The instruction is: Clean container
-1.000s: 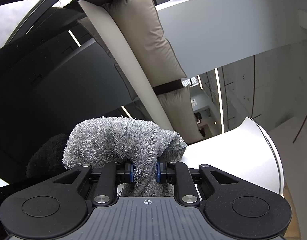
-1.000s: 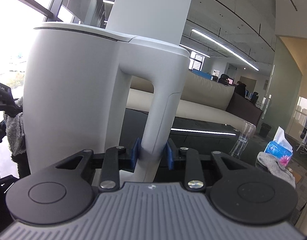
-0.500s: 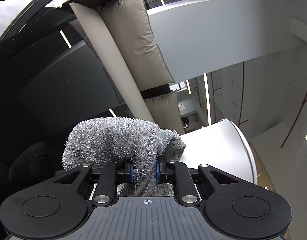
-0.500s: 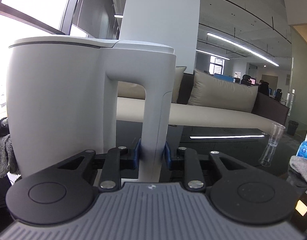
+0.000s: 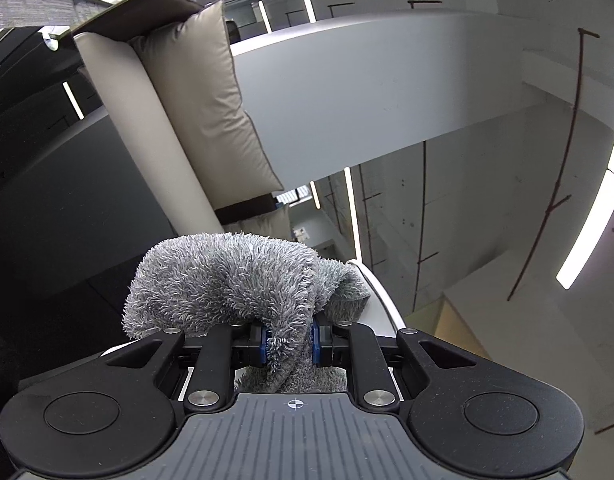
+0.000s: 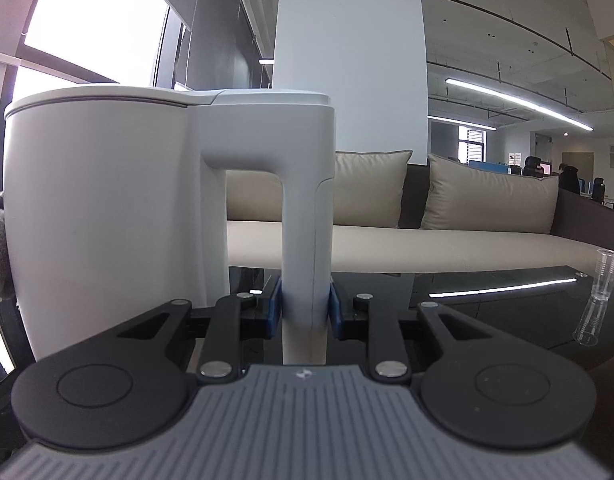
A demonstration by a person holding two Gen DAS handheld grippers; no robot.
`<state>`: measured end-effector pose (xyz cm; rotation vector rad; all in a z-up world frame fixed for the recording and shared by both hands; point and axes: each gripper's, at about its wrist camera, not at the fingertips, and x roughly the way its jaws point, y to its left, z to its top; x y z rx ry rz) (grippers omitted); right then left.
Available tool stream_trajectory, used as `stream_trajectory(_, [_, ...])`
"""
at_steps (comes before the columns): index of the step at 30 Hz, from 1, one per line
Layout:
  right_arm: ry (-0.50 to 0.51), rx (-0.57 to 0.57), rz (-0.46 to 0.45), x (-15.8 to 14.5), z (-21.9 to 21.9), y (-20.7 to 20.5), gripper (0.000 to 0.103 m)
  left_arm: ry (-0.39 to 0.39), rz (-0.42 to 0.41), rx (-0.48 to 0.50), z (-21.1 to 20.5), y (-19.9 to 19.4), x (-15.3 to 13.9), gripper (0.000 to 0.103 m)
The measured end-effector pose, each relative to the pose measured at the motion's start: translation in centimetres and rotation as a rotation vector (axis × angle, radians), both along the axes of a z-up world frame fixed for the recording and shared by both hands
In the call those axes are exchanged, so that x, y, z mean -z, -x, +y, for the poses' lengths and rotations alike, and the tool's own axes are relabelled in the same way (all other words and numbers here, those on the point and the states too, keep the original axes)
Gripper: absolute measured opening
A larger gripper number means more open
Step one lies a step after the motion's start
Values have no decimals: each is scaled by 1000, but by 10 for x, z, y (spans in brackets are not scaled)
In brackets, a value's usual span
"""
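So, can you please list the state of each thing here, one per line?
White plastic kettle-shaped container: upright, lid closed, held by its handle.
Grey fluffy microfibre cloth: bunched, clamped, against the container.
Left claw: shut on the cloth.
Right claw: shut on the handle.
Clear plastic cup: upright, seems empty.

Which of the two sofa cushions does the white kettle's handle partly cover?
The left cushion, just beside the kettle handle; the right cushion sits fully in view, farther right.
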<state>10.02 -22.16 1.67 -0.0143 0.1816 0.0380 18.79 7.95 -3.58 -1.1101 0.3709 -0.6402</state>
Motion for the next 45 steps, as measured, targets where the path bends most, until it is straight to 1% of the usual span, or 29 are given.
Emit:
stream_trajectory(4, [-3,-16,-2,-4,0,-3,25,13,5,2,-3,-3,2,17])
stream_trajectory(7, [-13,-18,0,-7,0,-5,25,16,27,-6,-6,-3,8,18])
stream_trajectory(11, [-15,-21,2,-8,0,-5,25,3,75,-17,-1,0,18,18])
stream_trajectory(16, [-18,-29,2,-7,-2,-6,25,5,155,-19,5,-4,34,18])
stream_trajectory(20, [-25,-35,2,-6,-6,-4,25,22,223,-25,8,-10,47,18])
stream_trajectory(26, [-29,-41,4,-8,-7,-3,25,22,295,-35,11,-19,60,18])
stream_trajectory(29, [-29,-42,5,-8,-7,-1,25,30,313,-37,12,-27,62,18])
stream_trajectory(31, [-24,-42,5,-7,-7,0,25,28,316,-40,12,-30,63,18])
stream_trajectory(35, [-21,-42,6,-7,-7,1,25,-9,298,-46,13,-31,56,16])
stream_trajectory(39, [-18,-13,24,-10,-3,4,25,8,258,-38,15,-29,48,16])
stream_trajectory(45, [39,47,28,-17,10,16,25,34,183,-17,17,-27,34,16])
